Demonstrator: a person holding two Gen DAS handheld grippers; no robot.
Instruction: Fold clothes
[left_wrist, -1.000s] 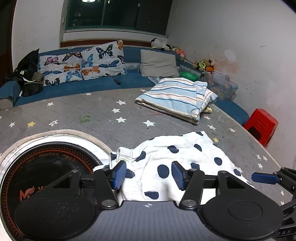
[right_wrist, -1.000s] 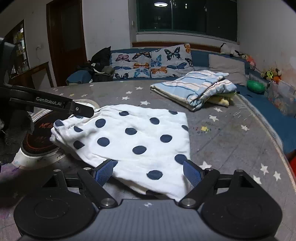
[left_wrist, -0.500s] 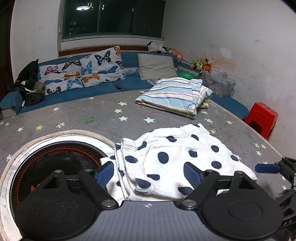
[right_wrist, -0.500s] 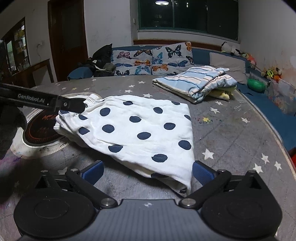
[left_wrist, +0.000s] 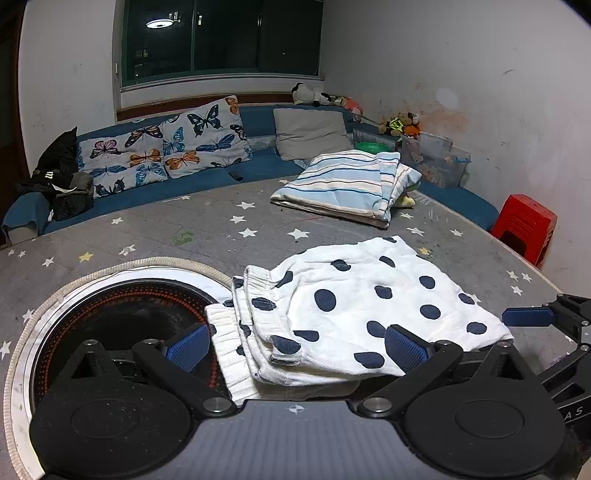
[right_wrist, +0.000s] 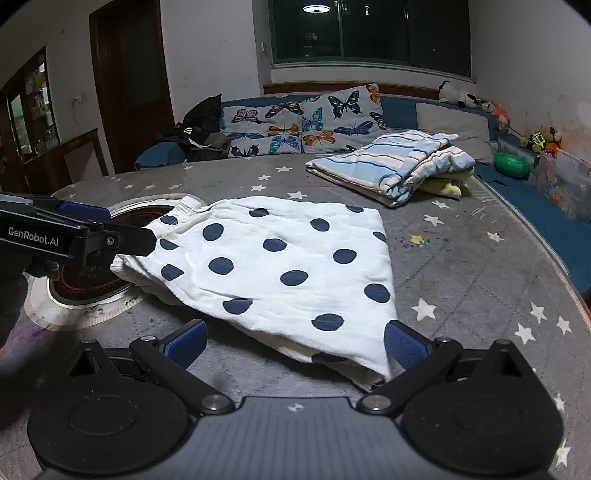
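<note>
A white garment with navy polka dots (left_wrist: 354, 310) lies folded flat on the grey star-patterned table (left_wrist: 207, 229), its waistband end over the rim of a round black cooktop (left_wrist: 110, 325). My left gripper (left_wrist: 295, 349) is open, jaws wide, just short of the waistband end, touching nothing. In the right wrist view the garment (right_wrist: 280, 266) spreads ahead of my right gripper (right_wrist: 295, 341), which is open at the near hem corner, empty. The left gripper's fingertip (right_wrist: 129, 240) shows at the garment's left end.
A folded blue-striped blanket (left_wrist: 351, 184) lies at the table's far side. A blue sofa with butterfly cushions (left_wrist: 166, 147) runs behind. A red stool (left_wrist: 524, 225) stands past the table's right edge. A clear toy box (left_wrist: 436, 155) sits at the wall.
Both grippers opened wider and drew back from the garment. The garment was let go and now lies flat on the table.
</note>
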